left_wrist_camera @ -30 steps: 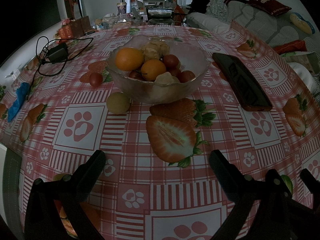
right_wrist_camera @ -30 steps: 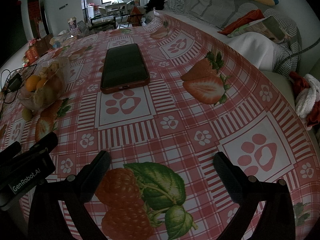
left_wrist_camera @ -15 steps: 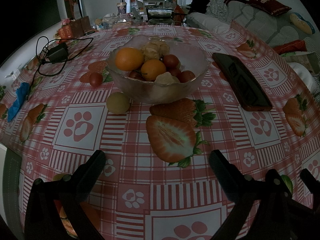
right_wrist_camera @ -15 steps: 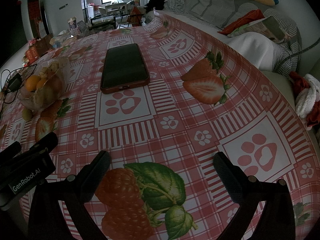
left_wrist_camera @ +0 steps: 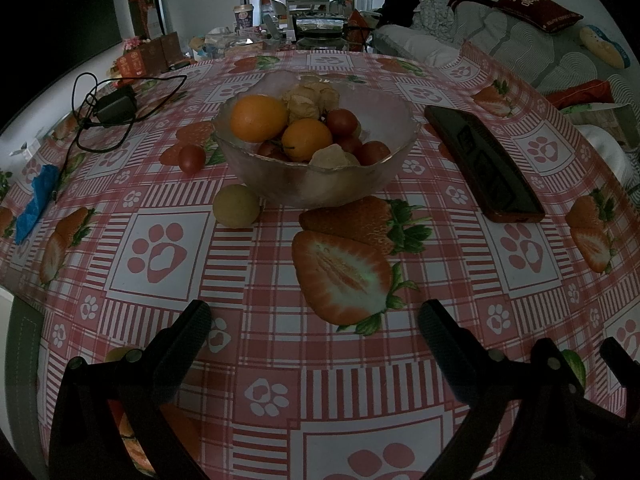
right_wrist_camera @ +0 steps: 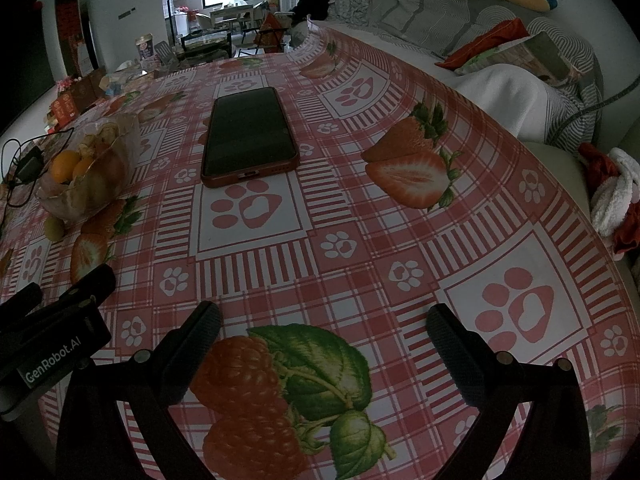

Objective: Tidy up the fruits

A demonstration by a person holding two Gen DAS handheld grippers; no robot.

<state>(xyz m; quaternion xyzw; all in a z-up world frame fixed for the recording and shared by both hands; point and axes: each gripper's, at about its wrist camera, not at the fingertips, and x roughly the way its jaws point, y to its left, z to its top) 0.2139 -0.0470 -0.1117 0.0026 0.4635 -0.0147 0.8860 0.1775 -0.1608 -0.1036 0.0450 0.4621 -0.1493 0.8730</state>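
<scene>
A glass bowl (left_wrist_camera: pixel 280 184) holds oranges (left_wrist_camera: pixel 258 118), small red tomatoes (left_wrist_camera: pixel 341 122) and husked fruits (left_wrist_camera: pixel 312 98). A yellow-green round fruit (left_wrist_camera: pixel 236 211) lies on the cloth against the bowl's front left. A red tomato (left_wrist_camera: pixel 191 159) lies left of the bowl. My left gripper (left_wrist_camera: pixel 314 326) is open and empty, low over the cloth in front of the bowl. My right gripper (right_wrist_camera: pixel 322 328) is open and empty, far right of the bowl (right_wrist_camera: pixel 90 184). A small yellow fruit (left_wrist_camera: pixel 118 354) peeks out behind the left finger.
A dark phone in a red case (left_wrist_camera: pixel 482 164) lies right of the bowl, also in the right wrist view (right_wrist_camera: pixel 248 136). A charger with black cable (left_wrist_camera: pixel 114 106) and a blue object (left_wrist_camera: pixel 38 200) lie at the left. A sofa with cushions (right_wrist_camera: pixel 460 20) borders the table's right side.
</scene>
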